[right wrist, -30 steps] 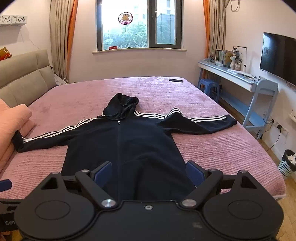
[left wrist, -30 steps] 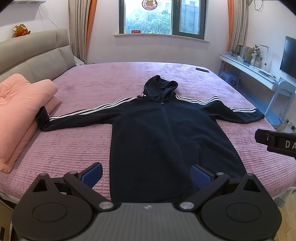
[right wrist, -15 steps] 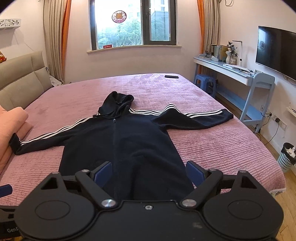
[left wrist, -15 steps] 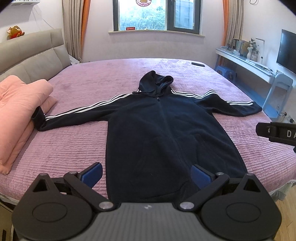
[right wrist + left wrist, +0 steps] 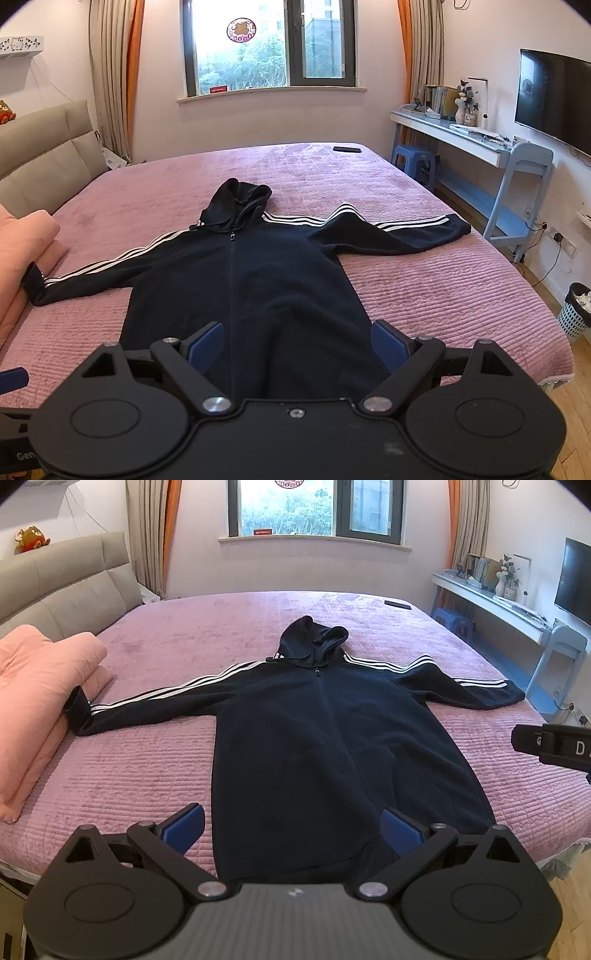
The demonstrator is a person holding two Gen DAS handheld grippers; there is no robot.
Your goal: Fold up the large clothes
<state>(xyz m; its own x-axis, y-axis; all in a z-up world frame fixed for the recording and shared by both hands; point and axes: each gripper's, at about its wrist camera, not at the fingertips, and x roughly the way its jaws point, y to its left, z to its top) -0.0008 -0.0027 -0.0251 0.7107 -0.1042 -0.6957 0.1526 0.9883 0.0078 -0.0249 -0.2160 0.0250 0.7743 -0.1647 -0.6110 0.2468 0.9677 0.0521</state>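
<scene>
A dark hooded jacket (image 5: 325, 738) with white stripes along the sleeves lies face up and fully spread on the pink quilted bed (image 5: 147, 775), zip closed, hood (image 5: 314, 638) pointing toward the window and hem toward the near edge. Its one sleeve (image 5: 147, 705) reaches out to a folded peach blanket (image 5: 33, 686) by the headboard, the cuff touching it; the other sleeve (image 5: 399, 232) stretches toward the side of the bed nearest the desk. Nothing has been folded: both sleeves are extended, the body is flat, and no crease or overlap shows. The left hand-held gripper (image 5: 291, 827) hovers above the hem with its blue pads spread wide and nothing between them. The right hand-held gripper (image 5: 295, 343) hangs over the lower body of the jacket, equally spread and empty. Judging from this layout, the task sits at its very start: the garment is laid out ready, and every fold is left to do, presumably bringing the sleeves in across the chest, then doubling the body and tucking the hood.
</scene>
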